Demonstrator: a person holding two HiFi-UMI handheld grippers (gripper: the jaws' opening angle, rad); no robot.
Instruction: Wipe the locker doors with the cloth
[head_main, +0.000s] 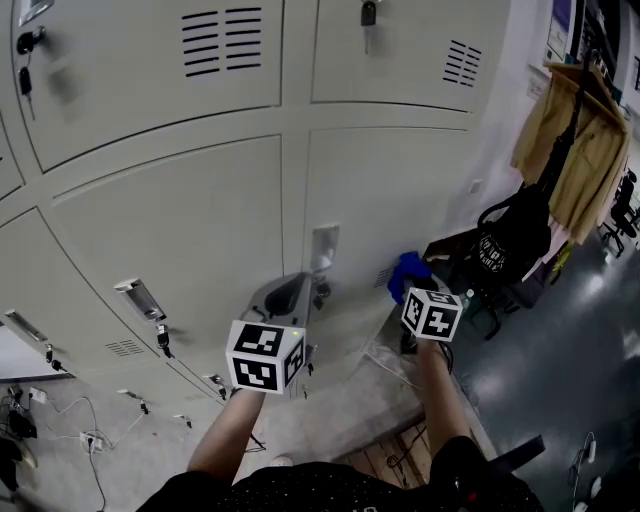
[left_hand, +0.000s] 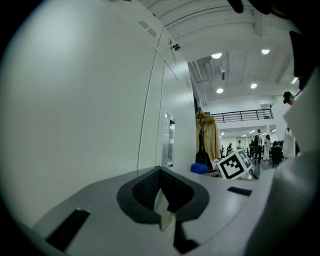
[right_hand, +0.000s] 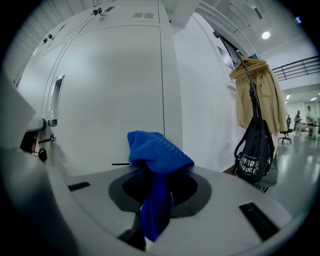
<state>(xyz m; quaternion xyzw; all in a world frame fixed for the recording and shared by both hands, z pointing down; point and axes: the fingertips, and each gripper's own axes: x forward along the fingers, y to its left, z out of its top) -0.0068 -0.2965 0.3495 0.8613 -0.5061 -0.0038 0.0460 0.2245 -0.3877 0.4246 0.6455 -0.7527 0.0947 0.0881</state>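
Got a blue cloth (right_hand: 157, 155) clamped in the right gripper (right_hand: 156, 207). Jaws squeezed down on a hanging strip of it, rest bunched up in a lump over the top. From the head view, looks parked right up by the lower right locker door (head_main: 390, 190), near the little vent slot at the bottom. Can't tell if it's actually touching the metal.

Over on the left, got the left gripper (left_hand: 164, 212) pinched closed on nothing at all. Held lower and nearer than the right one, just below the door handle (head_main: 324, 248), pointing along the row of lockers with the cloth visible further along.

Off to the right of the lockers, can see a tan coat (head_main: 575, 160) on a hanger and a black bag (head_main: 510, 240) hanging under it. Well apart from both grippers.
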